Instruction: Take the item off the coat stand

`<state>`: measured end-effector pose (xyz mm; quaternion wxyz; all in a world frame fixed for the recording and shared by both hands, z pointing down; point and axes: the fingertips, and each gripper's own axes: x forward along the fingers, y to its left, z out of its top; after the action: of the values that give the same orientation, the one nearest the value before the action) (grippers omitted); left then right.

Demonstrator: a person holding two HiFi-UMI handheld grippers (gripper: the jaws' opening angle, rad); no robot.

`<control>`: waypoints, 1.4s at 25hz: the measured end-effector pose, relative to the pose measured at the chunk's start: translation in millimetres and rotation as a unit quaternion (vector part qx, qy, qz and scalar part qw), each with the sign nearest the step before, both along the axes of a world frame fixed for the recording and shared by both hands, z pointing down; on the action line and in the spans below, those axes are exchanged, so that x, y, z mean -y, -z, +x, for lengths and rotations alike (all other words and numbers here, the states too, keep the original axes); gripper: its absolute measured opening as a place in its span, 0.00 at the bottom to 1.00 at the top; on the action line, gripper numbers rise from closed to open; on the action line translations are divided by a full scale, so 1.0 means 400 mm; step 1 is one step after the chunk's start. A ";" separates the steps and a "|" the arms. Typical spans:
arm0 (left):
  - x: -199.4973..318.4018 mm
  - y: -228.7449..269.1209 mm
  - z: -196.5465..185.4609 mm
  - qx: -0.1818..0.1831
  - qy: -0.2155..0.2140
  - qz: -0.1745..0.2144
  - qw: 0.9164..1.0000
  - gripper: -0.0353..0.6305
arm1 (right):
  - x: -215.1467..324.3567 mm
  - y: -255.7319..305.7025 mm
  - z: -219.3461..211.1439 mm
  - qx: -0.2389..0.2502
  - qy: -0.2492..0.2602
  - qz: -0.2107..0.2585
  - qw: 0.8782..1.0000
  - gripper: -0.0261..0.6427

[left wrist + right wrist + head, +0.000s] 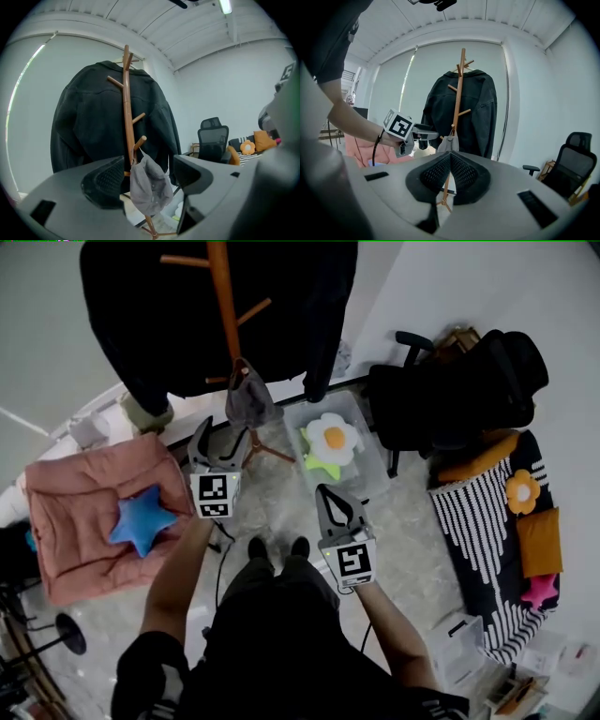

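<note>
Cap (pixel 150 185) hangs on a low peg of the stand (pixel 126 103), not yet taken. Left tongs (pixel 222 437) gape wide, framing it, no grip; right tongs (pixel 450 165) are shut, empty. Grab and lift remain.

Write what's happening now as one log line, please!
left claw: open, facing grey cap | grey cap: hanging on coat stand | right claw: shut, empty

- Soft, even daylight comes through the pale window blind (pixel 391 89); a ceiling tube lamp (pixel 225 5) glares.
- Both gripper views bulge fisheye-fashion, black at the corners.
- The left claw (pixel 150 177) looms blurred up close.
- The black jacket (pixel 150 306) shows little detail.
</note>
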<state>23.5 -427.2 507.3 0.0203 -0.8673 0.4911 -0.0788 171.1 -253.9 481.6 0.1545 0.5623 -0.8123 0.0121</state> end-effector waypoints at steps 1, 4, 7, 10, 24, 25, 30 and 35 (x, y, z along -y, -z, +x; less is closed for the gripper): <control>0.017 -0.014 0.005 0.002 0.005 -0.002 1.000 0.54 | 0.014 -0.009 0.006 0.000 0.005 -0.005 1.000 0.07; 0.075 -0.052 0.016 0.003 0.024 -0.010 1.000 0.54 | 0.059 -0.031 0.023 -0.005 0.022 -0.012 1.000 0.07; 0.122 -0.082 0.026 -0.001 0.042 -0.019 0.999 0.54 | 0.095 -0.046 0.033 -0.009 0.035 -0.017 0.999 0.07; 0.156 -0.107 0.037 0.004 0.050 -0.025 0.998 0.54 | 0.125 -0.060 0.027 -0.012 0.047 -0.019 0.999 0.07; 0.272 -0.209 0.049 0.031 0.068 -0.060 0.995 0.54 | 0.173 -0.114 0.029 -0.008 0.059 -0.033 0.998 0.07; 0.277 -0.211 0.047 0.032 0.068 -0.061 0.995 0.54 | 0.175 -0.116 0.029 -0.008 0.059 -0.034 0.998 0.07; 0.292 -0.215 0.055 0.033 0.060 -0.067 0.995 0.53 | 0.178 -0.122 0.038 -0.004 0.053 -0.040 0.998 0.07; 0.303 -0.226 0.062 0.043 0.055 -0.073 0.995 0.41 | 0.180 -0.131 0.042 -0.003 0.050 -0.045 0.998 0.07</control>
<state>48.5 -548.4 597.6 -0.0263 -0.8340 0.5297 -0.1522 187.9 -325.8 534.1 0.1821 0.5139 -0.8374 0.0393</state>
